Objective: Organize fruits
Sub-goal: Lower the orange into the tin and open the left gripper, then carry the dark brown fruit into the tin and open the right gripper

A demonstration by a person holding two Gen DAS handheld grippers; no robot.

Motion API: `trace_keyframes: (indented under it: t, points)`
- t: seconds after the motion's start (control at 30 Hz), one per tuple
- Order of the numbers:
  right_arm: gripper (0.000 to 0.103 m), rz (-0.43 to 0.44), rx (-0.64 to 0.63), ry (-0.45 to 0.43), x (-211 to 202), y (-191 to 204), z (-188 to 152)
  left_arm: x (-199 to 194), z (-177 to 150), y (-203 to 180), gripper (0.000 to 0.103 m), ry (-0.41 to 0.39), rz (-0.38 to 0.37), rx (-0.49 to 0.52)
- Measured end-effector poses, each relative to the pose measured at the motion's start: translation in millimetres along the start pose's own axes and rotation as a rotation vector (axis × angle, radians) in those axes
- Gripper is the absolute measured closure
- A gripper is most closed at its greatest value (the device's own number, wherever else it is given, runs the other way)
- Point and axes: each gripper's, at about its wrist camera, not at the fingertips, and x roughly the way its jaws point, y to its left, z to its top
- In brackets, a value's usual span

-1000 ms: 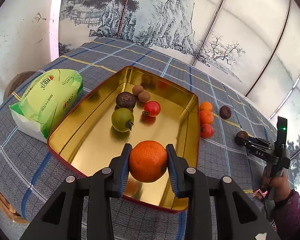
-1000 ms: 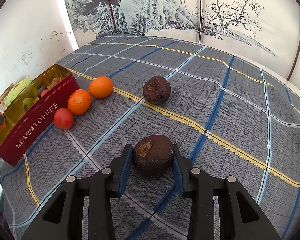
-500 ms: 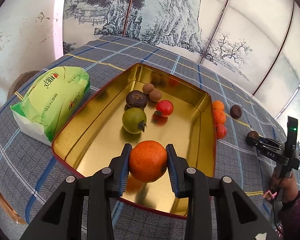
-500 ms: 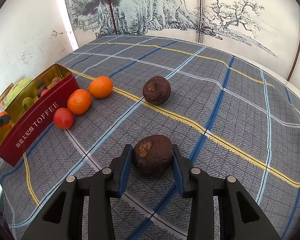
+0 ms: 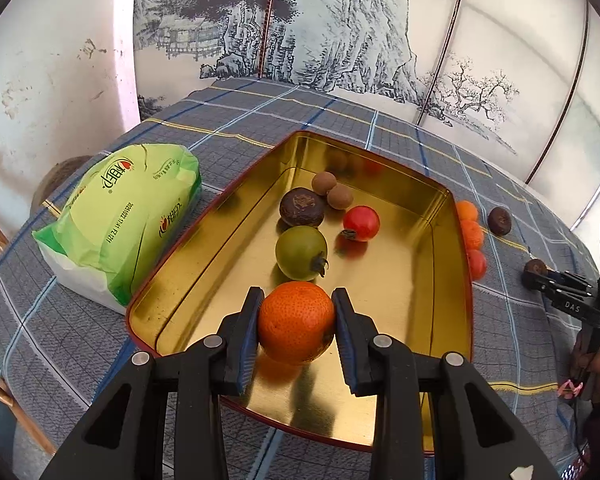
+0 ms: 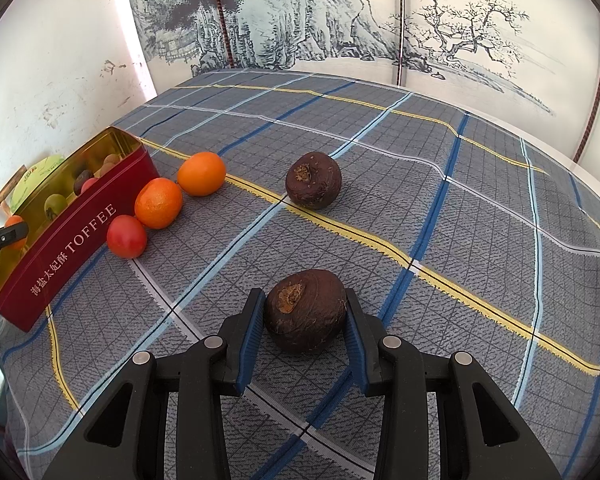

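Note:
My left gripper (image 5: 297,305) is shut on an orange mandarin (image 5: 296,322), held over the near end of a gold-lined red tin (image 5: 440,280). In the tin lie a green fruit (image 5: 301,253), a red tomato (image 5: 361,223), a dark fruit (image 5: 302,207) and two small brown ones (image 5: 324,183). My right gripper (image 6: 305,304) is shut on a dark brown fruit (image 6: 305,310) that sits low on the cloth. Beside the tin's wall (image 6: 72,248) rest an orange (image 6: 201,173), a mandarin (image 6: 158,208) and a tomato (image 6: 127,236). Another dark fruit (image 6: 313,179) lies farther back.
A green tissue pack (image 5: 116,220) lies left of the tin. A blue-grey plaid cloth (image 6: 480,200) covers the round table, whose edge curves close behind. A painted screen (image 6: 300,20) stands at the back. A person's hand (image 5: 596,364) holds the right gripper.
The left gripper has carried the mandarin a little farther in over the tin and tilted slightly. The right gripper and its dark fruit have stayed still.

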Motion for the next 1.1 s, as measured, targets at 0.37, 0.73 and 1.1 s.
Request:
trace_keyframes:
  t: [0.37, 0.73, 1.1]
  points:
    - [0.063, -0.001, -0.001, 0.001, 0.2, 0.3, 0.1, 2.9, -0.6, -0.5, 0.072, -0.013, 0.031, 0.024]
    - [0.063, -0.003, -0.003, 0.001, 0.5, 0.9, 0.2, 1.3, 1.9, -0.2, 0.072, -0.054, 0.080, 0.045]
    - [0.063, -0.006, -0.005, 0.002, 1.9, 2.9, 0.2, -6.5, 2.1, -6.0, 0.037, -0.092, 0.142, 0.057]
